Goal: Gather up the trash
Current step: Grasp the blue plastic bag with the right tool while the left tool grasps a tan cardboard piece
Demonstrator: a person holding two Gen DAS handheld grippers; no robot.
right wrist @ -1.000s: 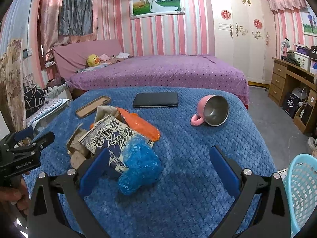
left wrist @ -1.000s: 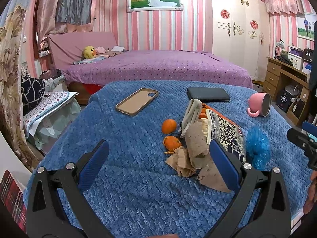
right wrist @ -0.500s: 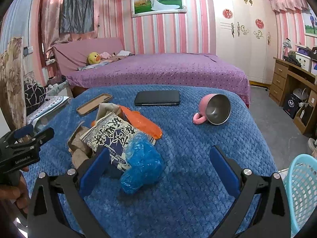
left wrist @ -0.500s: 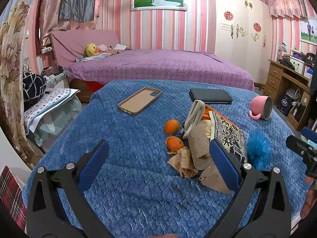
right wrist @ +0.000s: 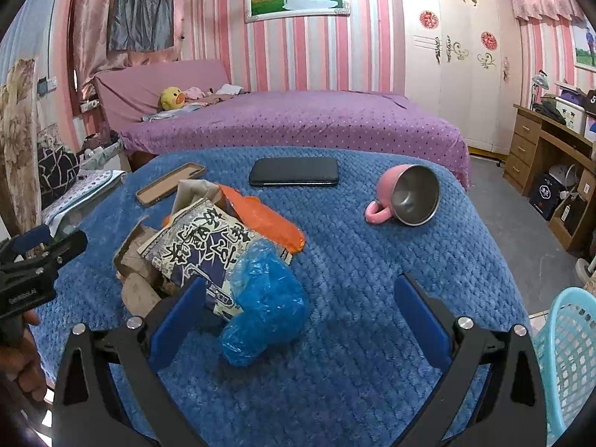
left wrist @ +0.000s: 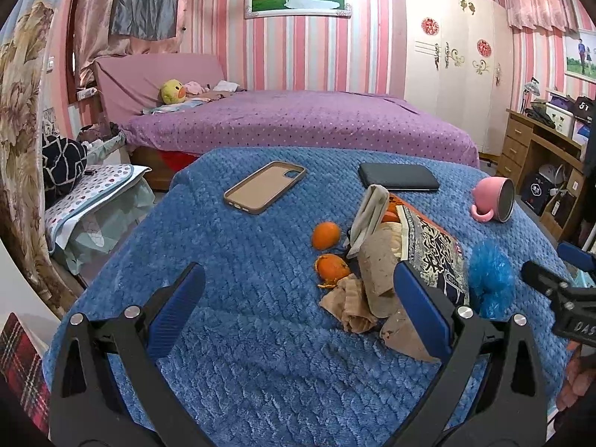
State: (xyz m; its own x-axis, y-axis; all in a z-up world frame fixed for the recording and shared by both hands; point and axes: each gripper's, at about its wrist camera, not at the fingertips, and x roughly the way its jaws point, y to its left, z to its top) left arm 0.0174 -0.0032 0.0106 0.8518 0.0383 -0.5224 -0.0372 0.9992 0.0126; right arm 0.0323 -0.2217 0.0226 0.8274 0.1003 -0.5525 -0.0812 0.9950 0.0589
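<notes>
A heap of trash lies on the blue blanket point(left wrist: 238, 298): a printed snack bag point(left wrist: 432, 257) point(right wrist: 201, 246), brown paper scraps point(left wrist: 350, 301), orange peel point(left wrist: 331, 266), a small orange point(left wrist: 326, 234), an orange wrapper point(right wrist: 264, 219) and a crumpled blue plastic bag point(left wrist: 490, 279) point(right wrist: 264, 298). My left gripper point(left wrist: 298, 309) hovers open just short of the heap, its right finger in front of the brown paper. My right gripper point(right wrist: 296, 316) is open too, with the blue bag lying between its fingers, nearer the left one, and not pinched.
A tan phone case point(left wrist: 264, 186), a black phone point(right wrist: 294, 177) and a tipped pink mug point(right wrist: 406, 195) lie further back on the blanket. A light-blue basket point(right wrist: 566, 350) stands on the floor at the right. A purple bed point(left wrist: 298, 123) lies behind, a wooden desk point(right wrist: 547, 149) at the right.
Both grippers have drawn slightly back and up from the heap, so the trash sits a little lower in each view. Both stayed open and nothing was picked up.
</notes>
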